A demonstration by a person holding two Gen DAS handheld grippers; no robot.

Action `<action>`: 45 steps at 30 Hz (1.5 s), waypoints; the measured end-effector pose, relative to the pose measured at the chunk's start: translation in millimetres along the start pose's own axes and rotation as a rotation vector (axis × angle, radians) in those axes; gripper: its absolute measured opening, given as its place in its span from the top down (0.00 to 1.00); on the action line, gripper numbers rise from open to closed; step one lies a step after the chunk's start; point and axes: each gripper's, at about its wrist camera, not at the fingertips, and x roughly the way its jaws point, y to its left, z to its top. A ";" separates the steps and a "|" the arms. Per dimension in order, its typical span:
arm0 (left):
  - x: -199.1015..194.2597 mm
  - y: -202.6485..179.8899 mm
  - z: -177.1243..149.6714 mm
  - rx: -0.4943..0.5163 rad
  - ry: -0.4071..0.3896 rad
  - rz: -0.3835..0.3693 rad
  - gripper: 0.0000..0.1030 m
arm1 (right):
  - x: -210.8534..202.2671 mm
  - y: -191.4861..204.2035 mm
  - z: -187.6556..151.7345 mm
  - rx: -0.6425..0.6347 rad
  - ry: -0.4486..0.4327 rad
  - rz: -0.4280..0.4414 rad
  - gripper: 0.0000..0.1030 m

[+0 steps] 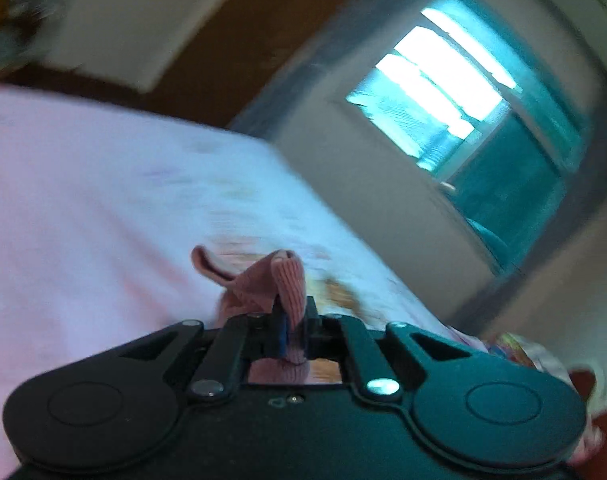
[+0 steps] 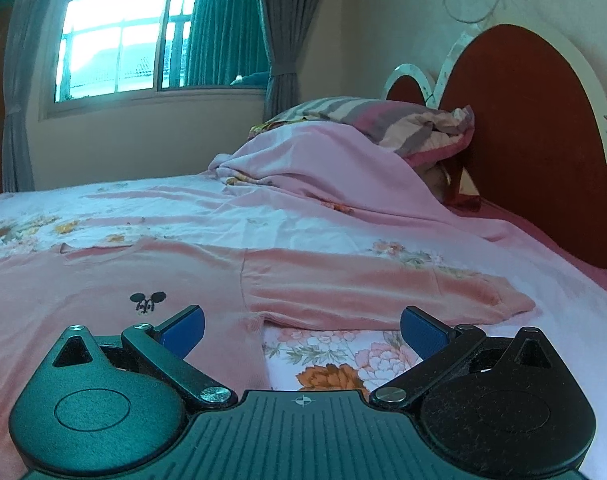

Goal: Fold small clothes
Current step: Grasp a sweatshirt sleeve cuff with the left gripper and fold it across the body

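Observation:
A small pink long-sleeved top (image 2: 103,280) with a black mouse print (image 2: 147,302) lies flat on the bed, one sleeve (image 2: 383,292) stretched out to the right. My right gripper (image 2: 301,330) is open and empty, low over the top's side edge below the armpit. My left gripper (image 1: 293,328) is shut on a ribbed pink edge of the top (image 1: 289,280), lifted off the bed; the left wrist view is tilted and motion-blurred.
The bed has a white and pink floral sheet (image 2: 343,364). A rumpled pink blanket (image 2: 303,160) and striped pillow (image 2: 383,120) lie by the red headboard (image 2: 523,140). A window (image 2: 151,28) with grey curtains is behind the bed.

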 end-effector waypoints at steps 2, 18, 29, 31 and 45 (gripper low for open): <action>14.1 -50.9 -11.7 0.082 0.011 -0.055 0.98 | -3.1 -6.0 -0.8 0.008 -0.010 0.001 0.00; 134.4 -298.9 -302.6 0.614 0.406 -0.209 0.98 | -2.3 -115.9 -19.2 0.094 -0.008 -0.131 0.00; 143.2 -360.1 -318.5 0.678 0.401 -0.248 0.84 | -1.1 -141.0 -39.7 0.126 0.038 -0.161 0.00; 160.1 -360.9 -333.9 0.667 0.558 -0.253 0.63 | -1.8 -138.6 -40.6 0.120 0.044 -0.157 0.00; 10.5 -181.8 -213.0 0.711 0.123 0.159 0.40 | 67.4 -28.0 40.7 0.318 0.080 0.423 0.00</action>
